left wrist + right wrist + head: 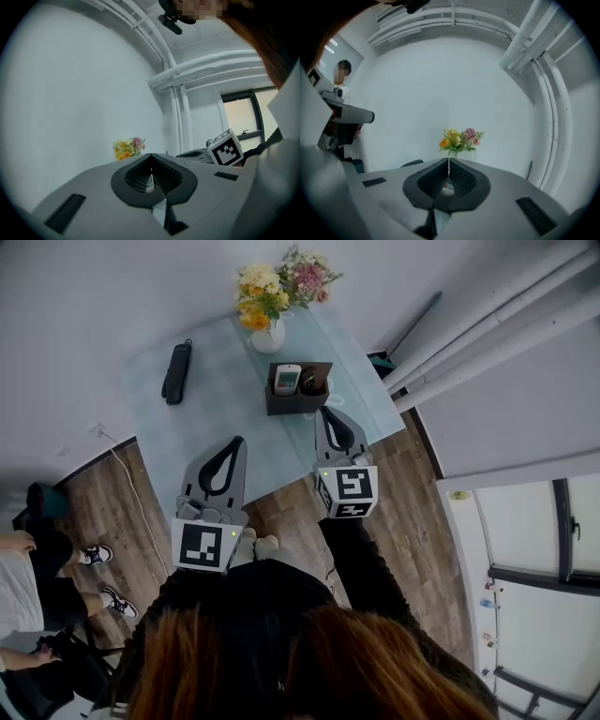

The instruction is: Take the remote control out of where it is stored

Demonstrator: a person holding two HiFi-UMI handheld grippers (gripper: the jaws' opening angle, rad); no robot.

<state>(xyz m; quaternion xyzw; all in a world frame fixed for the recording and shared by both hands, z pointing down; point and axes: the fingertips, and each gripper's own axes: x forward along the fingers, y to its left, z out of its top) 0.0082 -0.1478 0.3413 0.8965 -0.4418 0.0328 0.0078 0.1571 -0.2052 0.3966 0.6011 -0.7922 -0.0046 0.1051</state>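
A white remote control (pixel 287 379) stands upright in a dark box holder (pixel 298 401) on the glass table (pixel 211 423), beside a dark round item in the same box. My right gripper (pixel 325 411) is shut and empty, its tip just in front of the holder's near wall. In the right gripper view the closed jaws (pixel 449 159) frame the remote (pixel 448 188) low in their loop. My left gripper (pixel 237 440) is also shut and empty, hanging over the table's near edge, left of the holder. The left gripper view shows its jaws (pixel 151 157) meeting at the tip.
A white vase (pixel 268 337) of flowers (pixel 277 292) stands right behind the holder. A black case (pixel 176 371) lies at the table's left. A white cable (pixel 131 493) runs over the wooden floor; a person (pixel 28 587) sits at the far left.
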